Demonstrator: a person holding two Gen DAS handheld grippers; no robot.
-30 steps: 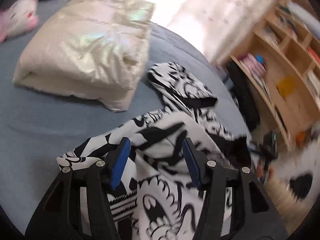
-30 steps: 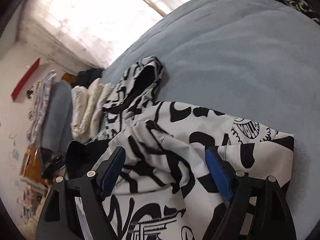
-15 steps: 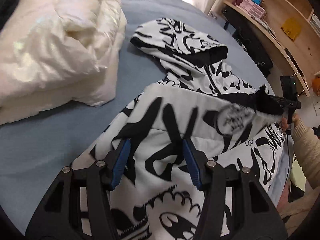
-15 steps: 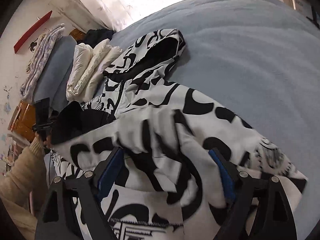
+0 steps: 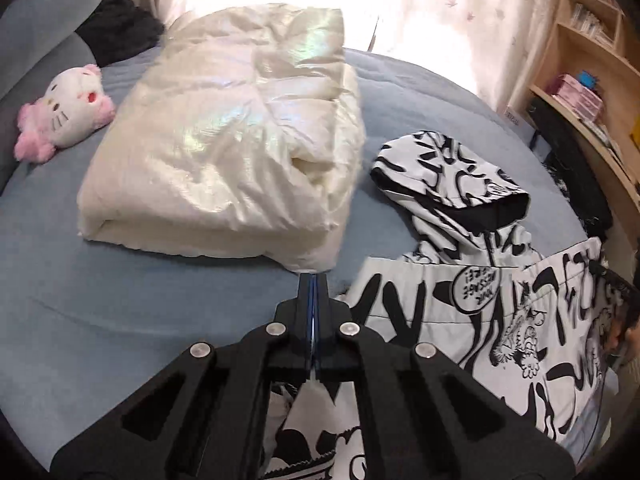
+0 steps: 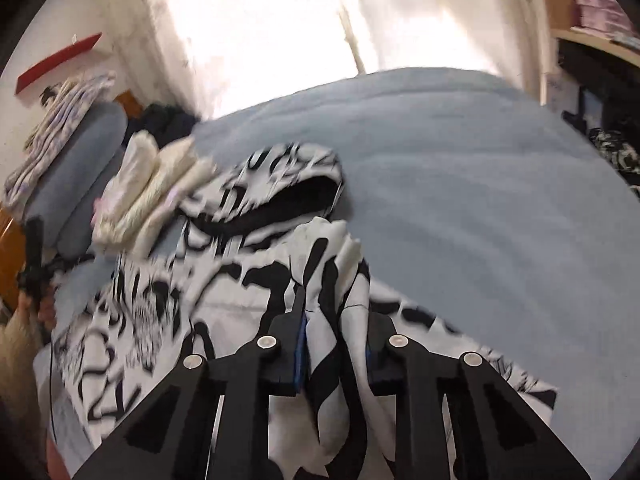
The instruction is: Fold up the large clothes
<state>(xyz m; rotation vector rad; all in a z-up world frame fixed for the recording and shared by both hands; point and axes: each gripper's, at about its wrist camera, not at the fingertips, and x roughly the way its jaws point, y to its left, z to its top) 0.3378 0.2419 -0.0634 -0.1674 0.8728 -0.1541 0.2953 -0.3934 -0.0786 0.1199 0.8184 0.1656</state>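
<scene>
A white hooded jacket with bold black cartoon print (image 5: 480,312) lies spread across the blue bed (image 5: 120,300), its hood (image 5: 452,184) pointing toward the curtained window. Beside it, already squared up, sits a folded cream puffer coat with a pearly sheen (image 5: 236,152), and a pink-and-white plush cat (image 5: 64,108) rests near the bed's far corner.

The left gripper (image 5: 313,292) has its blue pads pressed flat together; printed fabric hangs under its frame, but I cannot tell whether any cloth is pinched between the tips. The right gripper (image 6: 332,316) is closing on a raised ridge of the printed jacket, a bunch of cloth standing between its narrowing jaws.

To my eye this is the grasp that opens a fold: both sides of the jacket's near part are being taken up. The next move probably calls for lifting the edge evenly and carrying it toward the hood, keeping the cloth taut so it lands flat, clear of the cream coat.
</scene>
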